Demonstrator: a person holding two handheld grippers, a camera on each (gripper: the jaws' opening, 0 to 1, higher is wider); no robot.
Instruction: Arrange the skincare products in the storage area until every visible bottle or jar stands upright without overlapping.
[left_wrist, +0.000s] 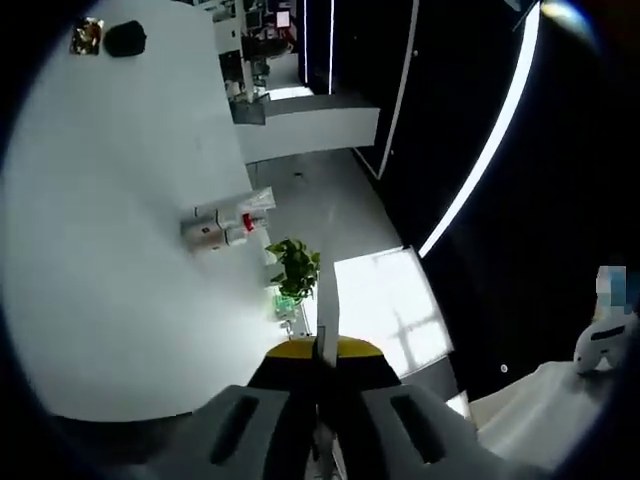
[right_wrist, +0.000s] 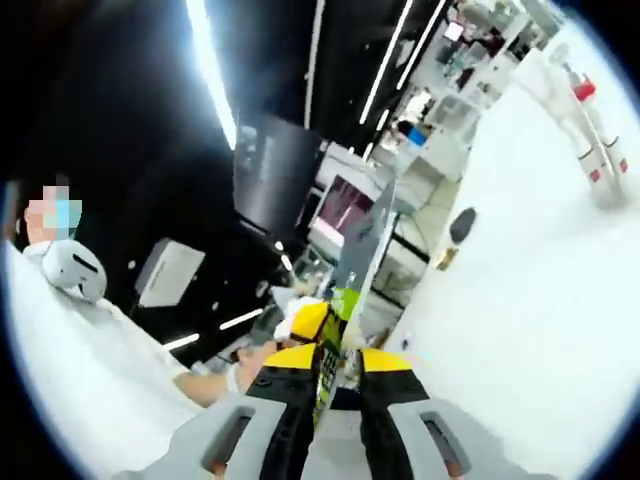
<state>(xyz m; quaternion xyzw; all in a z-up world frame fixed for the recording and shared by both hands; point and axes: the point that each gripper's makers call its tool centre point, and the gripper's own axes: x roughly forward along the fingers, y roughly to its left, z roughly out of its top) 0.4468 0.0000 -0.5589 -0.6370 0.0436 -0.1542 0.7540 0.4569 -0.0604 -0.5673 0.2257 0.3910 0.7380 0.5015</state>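
Left gripper view: fingers (left_wrist: 326, 352) pinching a thin sheet; bottles (left_wrist: 225, 228) lying on bench (left_wrist: 110, 250) — untouched.
Right gripper view: fingers (right_wrist: 335, 350) clamping a sheet edge — lifted clear.

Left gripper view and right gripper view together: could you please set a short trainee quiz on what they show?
1. True or false: the left claw grips one of the red-capped bottles.
2. What does the right claw hold? A) a flat packet B) a round jar C) nothing
3. Fill in: just past the white table edge, near the bottles, there is a green leafy ____.

Key: 1 false, as the bottles rest on the table away from the claw; 2 A; 3 plant.
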